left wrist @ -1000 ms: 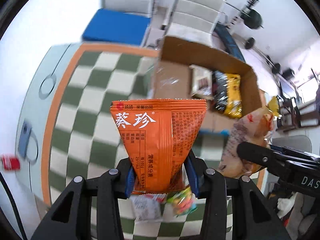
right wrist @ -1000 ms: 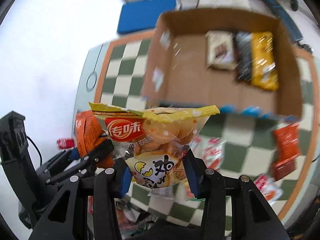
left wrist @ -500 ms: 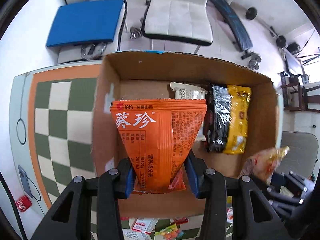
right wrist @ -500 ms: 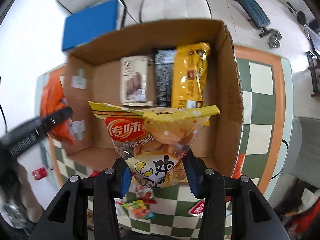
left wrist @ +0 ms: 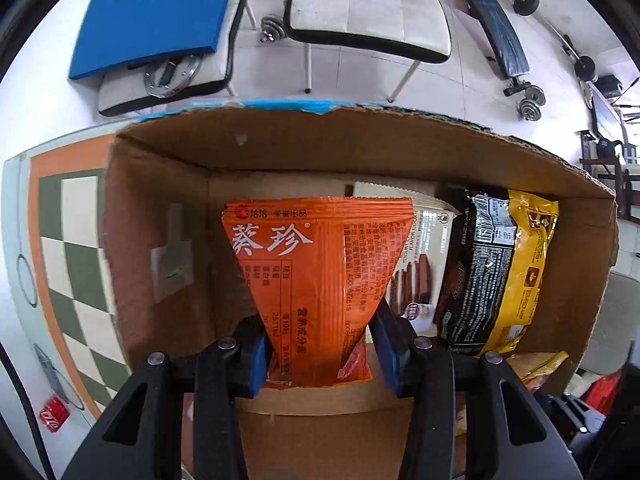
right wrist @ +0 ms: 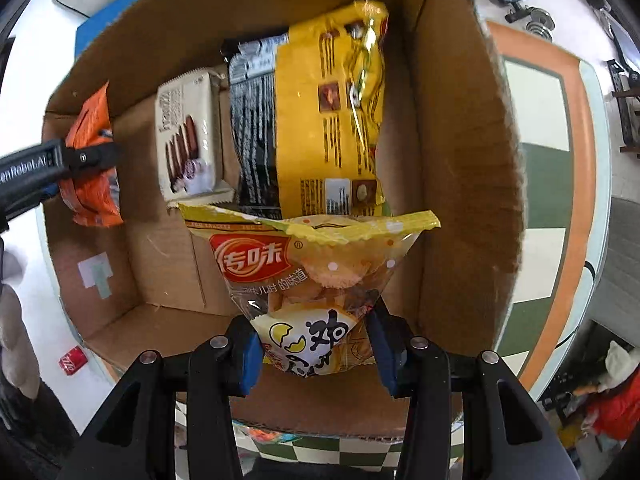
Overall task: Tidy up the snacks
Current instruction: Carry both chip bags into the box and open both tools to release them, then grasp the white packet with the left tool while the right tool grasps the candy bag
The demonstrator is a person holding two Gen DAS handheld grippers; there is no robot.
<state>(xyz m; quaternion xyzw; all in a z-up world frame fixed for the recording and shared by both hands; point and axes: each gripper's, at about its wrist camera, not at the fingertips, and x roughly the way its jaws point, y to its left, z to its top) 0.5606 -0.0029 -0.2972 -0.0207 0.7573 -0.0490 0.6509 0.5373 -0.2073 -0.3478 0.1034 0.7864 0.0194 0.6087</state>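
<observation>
While the left gripper [left wrist: 320, 354] pinches an orange foil snack packet [left wrist: 316, 280] and the right gripper [right wrist: 314, 348] pinches a yellow clear-windowed snack bag [right wrist: 308, 276] over the open brown cardboard box [right wrist: 460, 160], the placing step seems underway; next, lower each into the bare near-left floor and spread the jaws.

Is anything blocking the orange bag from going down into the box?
Nothing visible does. The orange bag, pinched in the left hand-held gripper, hangs over bare cardboard at the left end of the box. The white packet and the black and yellow packs lie further right.
</observation>
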